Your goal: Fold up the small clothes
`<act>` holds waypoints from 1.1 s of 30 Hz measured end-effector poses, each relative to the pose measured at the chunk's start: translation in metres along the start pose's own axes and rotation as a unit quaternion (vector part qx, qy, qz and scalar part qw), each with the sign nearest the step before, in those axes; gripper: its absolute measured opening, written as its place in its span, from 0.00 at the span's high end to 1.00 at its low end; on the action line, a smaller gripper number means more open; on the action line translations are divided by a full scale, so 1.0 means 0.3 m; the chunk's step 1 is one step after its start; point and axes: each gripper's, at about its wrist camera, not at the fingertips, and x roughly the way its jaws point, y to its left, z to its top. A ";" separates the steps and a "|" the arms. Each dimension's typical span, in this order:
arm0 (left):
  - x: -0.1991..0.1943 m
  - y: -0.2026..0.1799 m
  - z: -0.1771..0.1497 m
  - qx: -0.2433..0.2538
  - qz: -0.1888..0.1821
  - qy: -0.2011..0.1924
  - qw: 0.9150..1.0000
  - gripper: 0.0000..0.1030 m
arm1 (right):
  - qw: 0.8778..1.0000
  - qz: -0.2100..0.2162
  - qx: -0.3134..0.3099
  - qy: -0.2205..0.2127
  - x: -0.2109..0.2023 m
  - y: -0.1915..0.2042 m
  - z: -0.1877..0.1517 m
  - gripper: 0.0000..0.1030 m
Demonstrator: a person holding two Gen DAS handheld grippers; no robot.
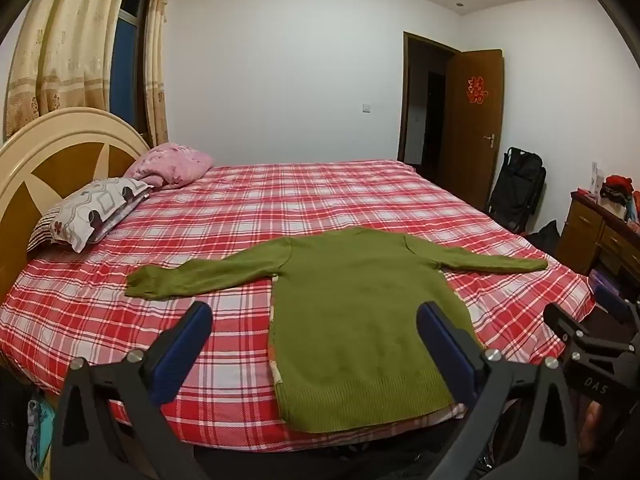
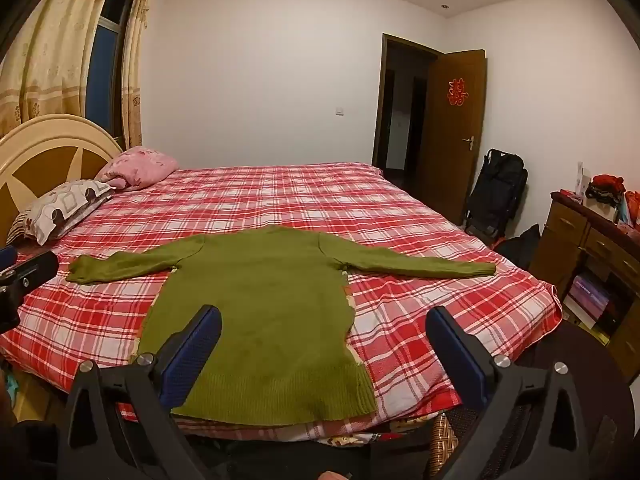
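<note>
While the olive-green knitted long-sleeved sweater (image 1: 360, 320) (image 2: 264, 304) lay flat on the red-and-white plaid bed cover (image 1: 320, 200) (image 2: 300, 200) with both sleeves stretched out, its ribbed hem sat at the cover's near edge. Above that hem, the left claw (image 1: 314, 316) hung spread wide, pinching nothing, its right finger over the sweater's body. Just beside it, the right claw (image 2: 324, 320) was likewise spread and empty, its left finger over the sweater.

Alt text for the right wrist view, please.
A green sweater lies flat, sleeves spread, on a red plaid bed. The open right claw hovers over its hem, touching nothing; the left claw shows at the left edge.
</note>
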 end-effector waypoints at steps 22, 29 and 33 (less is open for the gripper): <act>0.014 0.030 0.002 -0.010 0.003 0.002 1.000 0.00 | 1.000 0.003 0.000 0.006 0.024 -0.012 -0.015 0.01; 0.014 0.034 0.002 -0.011 0.003 0.002 1.000 0.00 | 1.000 0.005 0.004 0.013 0.033 -0.009 -0.017 0.01; 0.017 0.037 0.005 -0.012 0.003 0.003 1.000 0.00 | 1.000 0.007 0.004 0.016 0.033 -0.014 -0.015 0.01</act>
